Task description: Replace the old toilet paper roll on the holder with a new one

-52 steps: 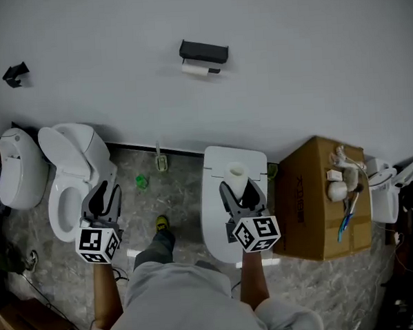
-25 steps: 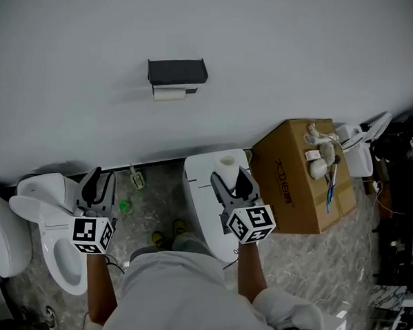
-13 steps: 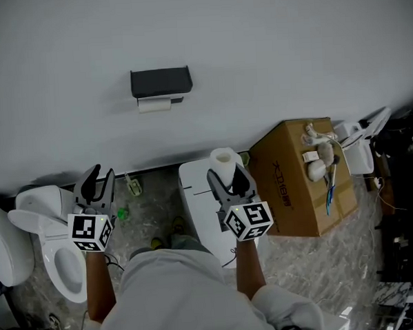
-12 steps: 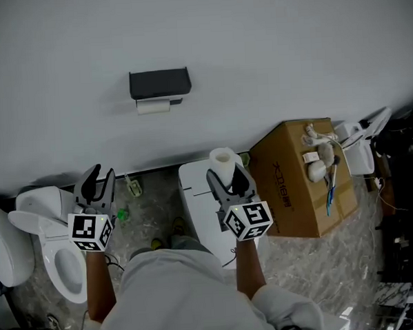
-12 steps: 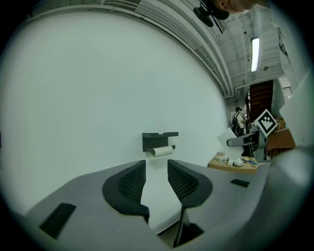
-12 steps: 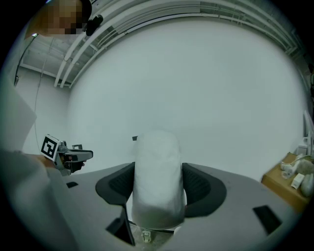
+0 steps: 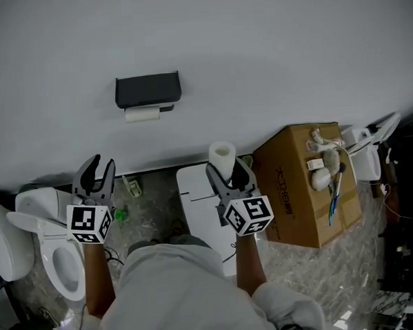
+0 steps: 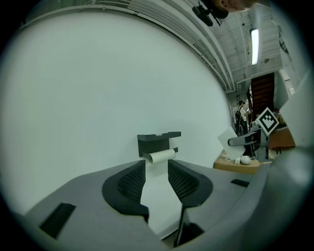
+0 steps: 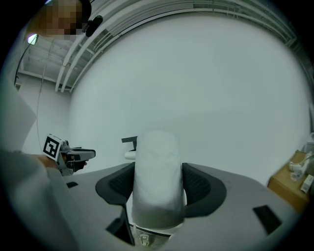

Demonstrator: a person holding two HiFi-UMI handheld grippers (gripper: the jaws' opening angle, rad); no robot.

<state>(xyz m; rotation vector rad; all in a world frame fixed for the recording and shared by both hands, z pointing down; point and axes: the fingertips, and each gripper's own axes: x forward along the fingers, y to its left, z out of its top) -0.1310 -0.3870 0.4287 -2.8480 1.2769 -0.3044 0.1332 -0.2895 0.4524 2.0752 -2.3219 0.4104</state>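
1. Black holder (image 7: 148, 90) on the wall – old toilet paper roll (image 7: 142, 114) mounted just beneath it, thin.
2. Below and right of the holder: right gripper (image 7: 228, 173) clamped on the new toilet paper roll (image 7: 222, 155), held upright.
3. Below and left of the holder: left gripper (image 7: 94, 167), jaws partly apart — nothing between.

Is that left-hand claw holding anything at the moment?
No, the left gripper has its jaws apart with nothing between them; only the wall holder shows beyond the gap.
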